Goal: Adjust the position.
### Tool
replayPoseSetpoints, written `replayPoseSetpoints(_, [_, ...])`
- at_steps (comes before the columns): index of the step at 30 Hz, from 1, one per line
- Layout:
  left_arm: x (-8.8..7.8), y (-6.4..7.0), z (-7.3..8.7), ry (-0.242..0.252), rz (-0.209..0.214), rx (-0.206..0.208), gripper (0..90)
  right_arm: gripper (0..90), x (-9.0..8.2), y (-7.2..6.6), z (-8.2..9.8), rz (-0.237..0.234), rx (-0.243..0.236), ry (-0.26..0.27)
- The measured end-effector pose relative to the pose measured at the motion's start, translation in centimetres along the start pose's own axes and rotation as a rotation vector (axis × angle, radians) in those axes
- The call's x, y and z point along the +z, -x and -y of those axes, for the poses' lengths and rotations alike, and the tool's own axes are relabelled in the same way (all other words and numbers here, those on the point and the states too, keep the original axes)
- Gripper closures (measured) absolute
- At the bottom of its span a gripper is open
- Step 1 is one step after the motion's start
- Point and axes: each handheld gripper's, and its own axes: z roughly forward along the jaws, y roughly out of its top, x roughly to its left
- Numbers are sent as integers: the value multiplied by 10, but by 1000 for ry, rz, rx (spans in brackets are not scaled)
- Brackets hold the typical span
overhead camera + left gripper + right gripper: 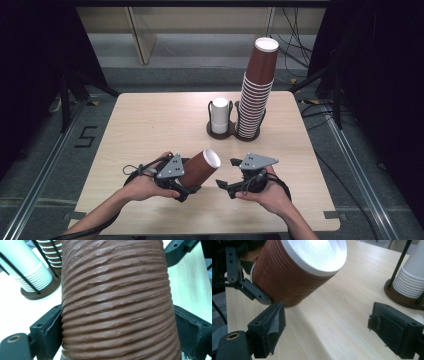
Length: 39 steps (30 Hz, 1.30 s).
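One ribbed brown paper cup, light and easily crushed, lies tilted in your left gripper, fingers clenched on its wall, well short of the cup rack; right gripper fingers empty: grip mid-body gently.

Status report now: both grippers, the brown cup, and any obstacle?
Left gripper shut on brown cup, cup tilted above table. Right gripper open, nothing between its jaws. No obstacle between them.
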Motion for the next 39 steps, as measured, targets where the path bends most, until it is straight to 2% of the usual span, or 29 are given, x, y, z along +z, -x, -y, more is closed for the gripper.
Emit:
replayPoseSetpoints(6, [1,5,-1,-29,37,33,94,141,-5,-5,6,-28,-60,-48])
replayPoseSetpoints(7, [1,6,-2,-38,31,47,94,141,-5,-4,6,-30,-84,-47])
replayPoseSetpoints(8, [1,7,-2,-51,42,52,94,141,-6,-6,7,-41,-73,-63])
replayPoseSetpoints(9, [1,8,-2,-57,43,61,94,142,-5,-6,7,-39,-100,-63])
replayPoseSetpoints(10, [2,10,-2,-49,49,61,94,141,-6,-6,7,-53,-107,-86])
replayPoseSetpoints(12, [2,11,-2,-65,62,80,94,139,-6,-7,8,-54,-130,-92])
replayPoseSetpoints(13, [2,12,-2,-70,59,86,94,139,-5,-7,8,-62,-140,-93])
replayPoseSetpoints(14, [3,13,-2,-66,66,81,94,139,-4,-8,9,-78,-130,-105])
replayPoseSetpoints(15, [3,14,-2,-74,74,88,94,139,-4,-8,9,-88,-155,-114])
replayPoseSetpoints(17, [3,15,-2,-88,82,99,94,140,-3,-9,10,-99,-165,-122])
replayPoseSetpoints(18, [2,14,-2,-108,87,121,94,140,-4,-9,10,-103,-173,-134])
replayPoseSetpoints(19, [3,15,-2,-107,90,118,94,140,-3,-10,10,-104,-182,-130])
replayPoseSetpoints(25, [4,21,-4,-149,127,154,95,140,-3,-12,13,-144,-197,-173])
replayPoseSetpoints(26, [4,22,-4,-154,133,159,94,140,-3,-12,12,-147,-225,-176])
replayPoseSetpoints(31, [6,24,-5,-186,148,186,95,142,-2,-15,12,-161,-255,-194])
replayPoseSetpoints(32, [6,23,-6,-207,163,198,95,143,-1,-15,13,-171,-250,-200])
replayPoseSetpoints(34, [7,25,-5,-202,159,198,95,143,-2,-15,12,-163,-258,-202])
replayPoseSetpoints(36, [8,26,-5,-218,162,211,95,143,-2,-16,12,-178,-251,-207])
replayPoseSetpoints(38, [8,26,-6,-229,172,221,95,143,-2,-16,11,-169,-266,-204])
replayPoseSetpoints(39, [8,26,-6,-235,174,225,95,143,-1,-17,12,-184,-263,-208])
